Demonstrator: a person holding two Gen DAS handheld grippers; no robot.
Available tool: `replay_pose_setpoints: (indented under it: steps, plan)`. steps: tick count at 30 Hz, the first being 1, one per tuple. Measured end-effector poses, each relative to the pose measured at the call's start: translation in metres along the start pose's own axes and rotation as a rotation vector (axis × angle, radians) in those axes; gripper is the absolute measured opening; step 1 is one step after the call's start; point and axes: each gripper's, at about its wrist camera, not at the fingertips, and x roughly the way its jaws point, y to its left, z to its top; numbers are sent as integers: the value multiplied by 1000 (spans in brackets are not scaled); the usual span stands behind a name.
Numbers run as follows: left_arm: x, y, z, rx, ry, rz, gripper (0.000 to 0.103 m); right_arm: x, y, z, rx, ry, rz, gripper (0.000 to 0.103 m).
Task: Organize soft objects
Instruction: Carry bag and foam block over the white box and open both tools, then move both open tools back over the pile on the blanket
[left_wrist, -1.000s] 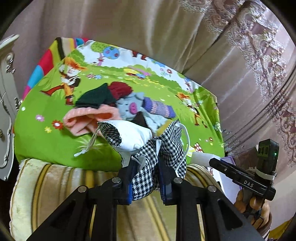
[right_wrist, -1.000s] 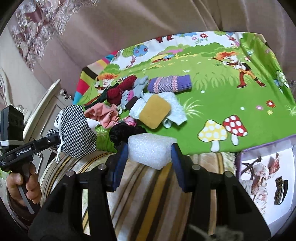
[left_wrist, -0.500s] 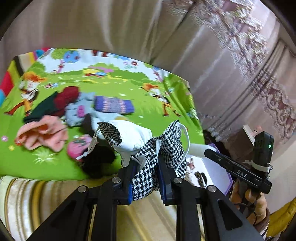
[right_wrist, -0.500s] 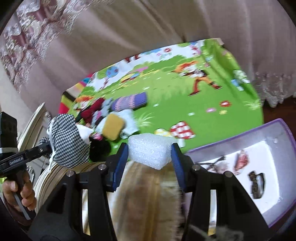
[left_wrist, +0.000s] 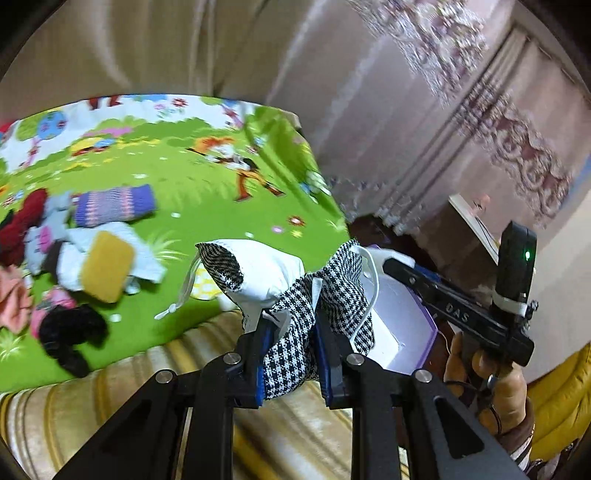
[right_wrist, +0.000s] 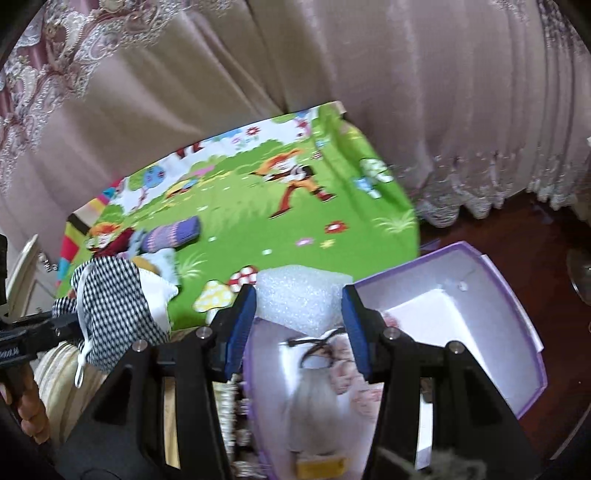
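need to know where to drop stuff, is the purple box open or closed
Open. The purple box has no lid on; its white inside is exposed, with a few small items lying in it below the white foam block.

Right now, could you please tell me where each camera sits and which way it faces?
Left wrist: on the left gripper, looking down past its jaws and the checked mask at the green mat; the right hand shows.
Right wrist: on the right gripper, holding a foam block over the purple box.
Shared: mat, mask, box.
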Motion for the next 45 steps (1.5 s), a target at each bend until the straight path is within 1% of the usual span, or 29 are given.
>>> replay_pose_setpoints:
  steps: [4,14,15,17,18,19,20,21,22,24,34,40,45]
  plan:
    - [24,-20,-1,34,49,-30,22,-5,-18,2,17,-17,-47,52]
    - [69,-72,-12,123,156,-96,22,-22,-45,8,34,-62,-150,53]
    - [73,-78,-13,127,171,-112,24,-24,-47,8,37,-67,-157,53]
    - [81,-85,-13,128,194,-142,34,-25,-50,9,45,-72,-163,53]
    - [85,-89,-13,132,208,-156,45,-26,-51,10,49,-72,-162,54]
    - [86,-91,-14,136,211,-159,56,-26,-54,10,55,-70,-163,59]
    - [87,-94,-15,139,208,-153,61,-26,-56,10,60,-67,-165,63]
    - [87,-94,-15,141,205,-149,65,-26,-57,9,64,-67,-167,69]
    - [86,-93,-16,140,207,-152,65,-26,-58,8,66,-67,-169,71]
    - [86,-91,-17,134,208,-152,65,-26,-59,7,66,-65,-168,72]
    - [75,-77,-12,112,173,-151,65,-24,-53,8,56,-56,-148,72]
    - [66,-73,-11,124,143,-147,65,-22,-41,9,30,-50,-140,72]
    - [58,-59,-8,104,120,-127,65,-20,-25,11,-5,-47,-126,72]
